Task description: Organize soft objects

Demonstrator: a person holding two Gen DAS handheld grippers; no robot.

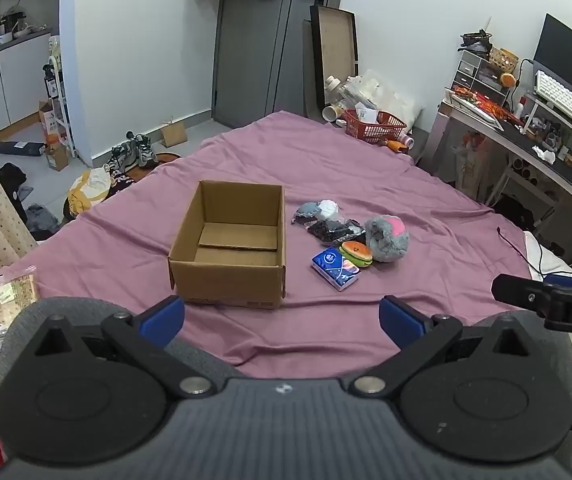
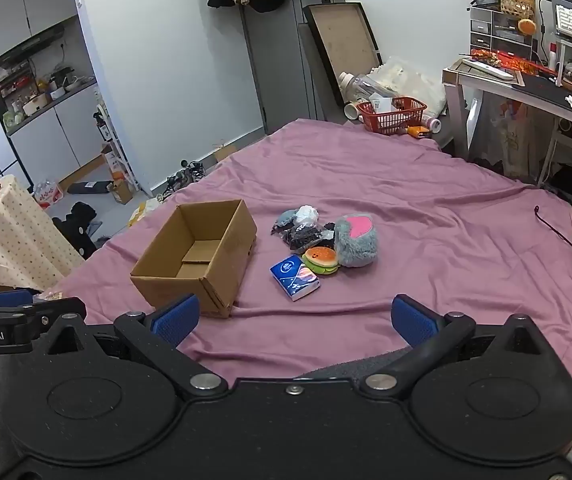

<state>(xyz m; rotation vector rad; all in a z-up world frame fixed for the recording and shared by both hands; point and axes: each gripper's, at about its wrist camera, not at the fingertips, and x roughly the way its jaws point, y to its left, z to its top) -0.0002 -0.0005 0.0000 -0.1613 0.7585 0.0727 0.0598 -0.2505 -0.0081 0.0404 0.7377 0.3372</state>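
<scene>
Your left gripper (image 1: 281, 314) and right gripper (image 2: 296, 316) both hang wide and empty above the purple sheet (image 2: 426, 208); the soft toys (image 2: 356, 242) lie ahead, right of the empty box (image 1: 231, 240), nearer your right gripper.

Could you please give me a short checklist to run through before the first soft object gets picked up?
1. Cardboard box upright, open, nothing in it: ok.
2. Left gripper open, holding nothing: ok.
3. Right gripper open, holding nothing: ok.
4. Tissue pack nearest, clear on its near side: ok.
5. Burger toy free of the grey plush: not ok, they touch.
6. Bagged items separable: cannot tell.
</scene>
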